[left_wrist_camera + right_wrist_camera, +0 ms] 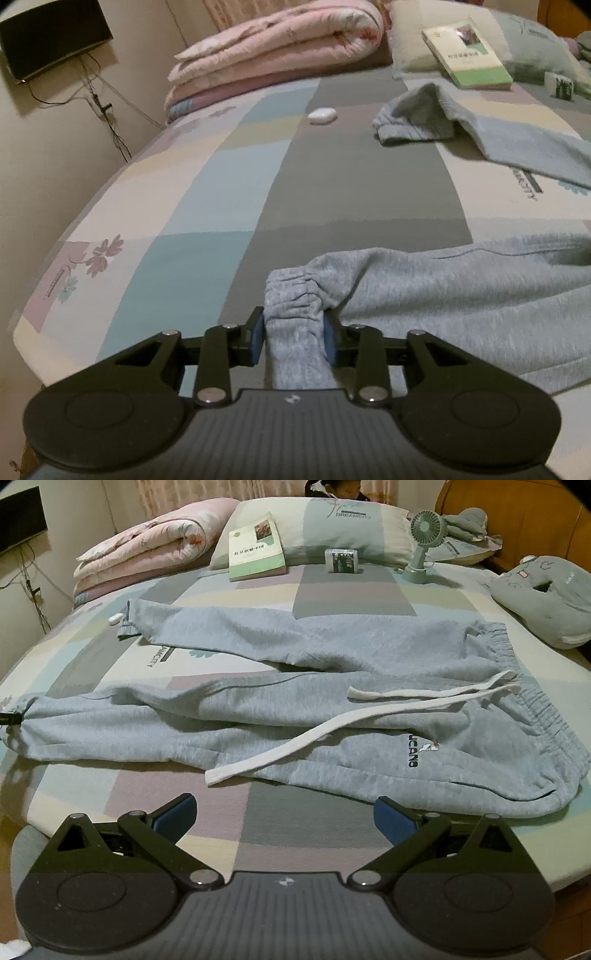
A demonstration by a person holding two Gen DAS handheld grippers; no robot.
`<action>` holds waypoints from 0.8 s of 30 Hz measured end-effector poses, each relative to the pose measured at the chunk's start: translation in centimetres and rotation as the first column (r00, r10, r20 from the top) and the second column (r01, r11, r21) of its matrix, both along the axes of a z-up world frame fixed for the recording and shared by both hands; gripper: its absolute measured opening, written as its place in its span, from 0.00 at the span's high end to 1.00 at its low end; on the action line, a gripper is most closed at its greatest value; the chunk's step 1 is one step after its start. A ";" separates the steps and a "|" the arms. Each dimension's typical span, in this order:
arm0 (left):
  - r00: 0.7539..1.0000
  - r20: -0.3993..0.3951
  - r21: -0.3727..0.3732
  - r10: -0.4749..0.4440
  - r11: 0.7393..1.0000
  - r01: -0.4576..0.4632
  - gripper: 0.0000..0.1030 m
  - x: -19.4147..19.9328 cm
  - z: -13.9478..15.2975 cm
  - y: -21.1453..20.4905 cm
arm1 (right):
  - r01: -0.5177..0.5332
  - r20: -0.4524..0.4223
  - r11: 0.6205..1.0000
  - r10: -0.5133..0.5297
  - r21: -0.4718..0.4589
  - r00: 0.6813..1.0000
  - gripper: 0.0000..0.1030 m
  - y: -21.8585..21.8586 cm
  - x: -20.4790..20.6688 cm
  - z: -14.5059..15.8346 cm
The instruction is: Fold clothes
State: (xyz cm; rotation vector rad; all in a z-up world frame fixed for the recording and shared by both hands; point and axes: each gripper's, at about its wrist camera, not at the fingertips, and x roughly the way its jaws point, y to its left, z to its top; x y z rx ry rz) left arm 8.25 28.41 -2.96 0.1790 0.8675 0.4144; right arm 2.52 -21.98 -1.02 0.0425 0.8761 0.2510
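Observation:
Light grey sweatpants lie spread across the bed, waistband to the right, legs running left, white drawstring trailing over the front. In the left wrist view my left gripper is shut on the elastic cuff of the near leg, blue pads pressing both sides of the bunched fabric. The far leg's cuff rests further up the bed. My right gripper stands open over the patchwork sheet, just short of the pants' near edge, with nothing between its fingers. At the far left edge of the right view a dark bit of the left gripper shows at that cuff.
A folded pink quilt, pillows, a green book, a small white case, a little box, a desk fan and a grey plush cushion sit around the bed's head and right side. Wall with cables is left.

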 end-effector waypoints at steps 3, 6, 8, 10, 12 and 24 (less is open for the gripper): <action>1.000 0.001 -0.005 0.002 1.000 -0.002 0.65 0.2 -0.2 0.4 | -0.008 0.000 1.000 0.008 -0.006 1.000 0.00 0.3 0.0 0.0; 1.000 0.009 0.003 0.016 1.000 -0.016 0.63 -0.1 -0.2 0.9 | -0.012 -0.003 1.000 0.012 -0.012 1.000 0.00 0.5 0.0 -0.1; 0.999 0.012 0.019 0.032 0.999 -0.032 0.59 -0.4 0.0 1.4 | -0.016 -0.009 1.000 0.016 -0.010 1.000 0.00 0.7 0.2 -0.2; 0.999 0.017 0.009 0.039 0.999 -0.039 0.58 -1.0 0.2 1.8 | -0.022 -0.016 1.000 0.022 -0.004 1.000 0.00 0.8 0.3 -0.5; 0.999 0.025 -0.030 0.030 0.999 -0.029 0.57 -2.0 0.4 1.9 | -0.031 -0.028 1.000 0.031 0.003 0.999 0.00 1.1 0.6 -0.9; 0.942 0.026 -0.127 -0.334 0.934 0.334 0.39 -6.4 -0.6 -8.0 | -0.118 -0.086 0.993 0.117 -0.006 0.989 0.00 2.6 2.8 -4.7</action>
